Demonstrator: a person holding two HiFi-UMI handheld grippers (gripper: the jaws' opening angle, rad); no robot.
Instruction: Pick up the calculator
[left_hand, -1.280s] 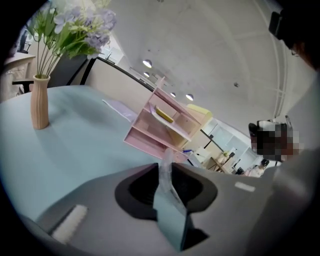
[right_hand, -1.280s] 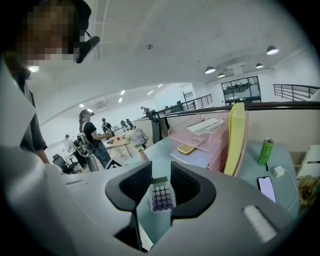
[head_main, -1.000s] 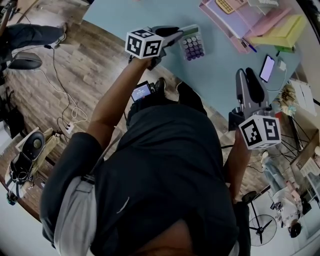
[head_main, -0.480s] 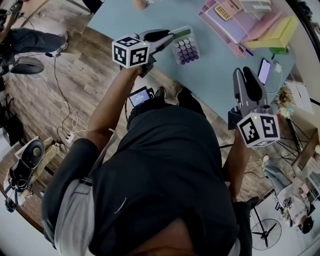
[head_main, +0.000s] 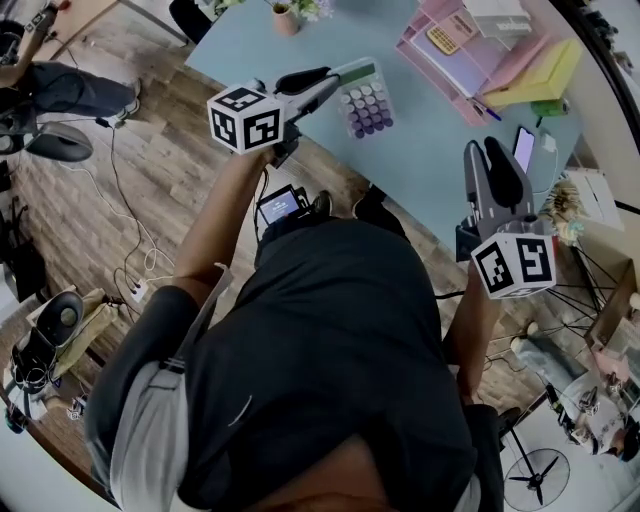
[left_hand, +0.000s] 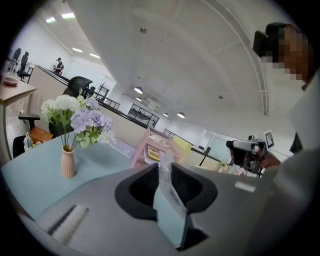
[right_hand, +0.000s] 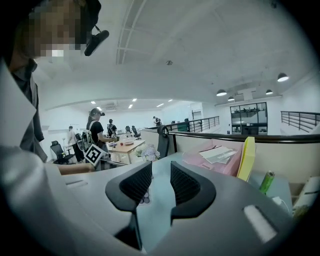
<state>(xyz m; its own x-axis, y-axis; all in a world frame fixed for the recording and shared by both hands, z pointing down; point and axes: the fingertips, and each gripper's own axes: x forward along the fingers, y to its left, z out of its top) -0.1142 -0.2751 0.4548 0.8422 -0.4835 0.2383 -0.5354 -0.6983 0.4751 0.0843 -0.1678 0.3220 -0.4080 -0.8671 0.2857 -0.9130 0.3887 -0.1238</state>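
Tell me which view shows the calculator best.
Head view: the calculator shows its full key face, held in the left gripper. Left gripper view shows it only edge-on, clamped between the jaws. Right gripper view catches just a small sliver of keys in the distance.

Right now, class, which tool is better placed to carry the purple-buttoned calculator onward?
Left. The left tool is shut on the white, purple-buttoned calculator; the right tool stands open and empty, apart from it.
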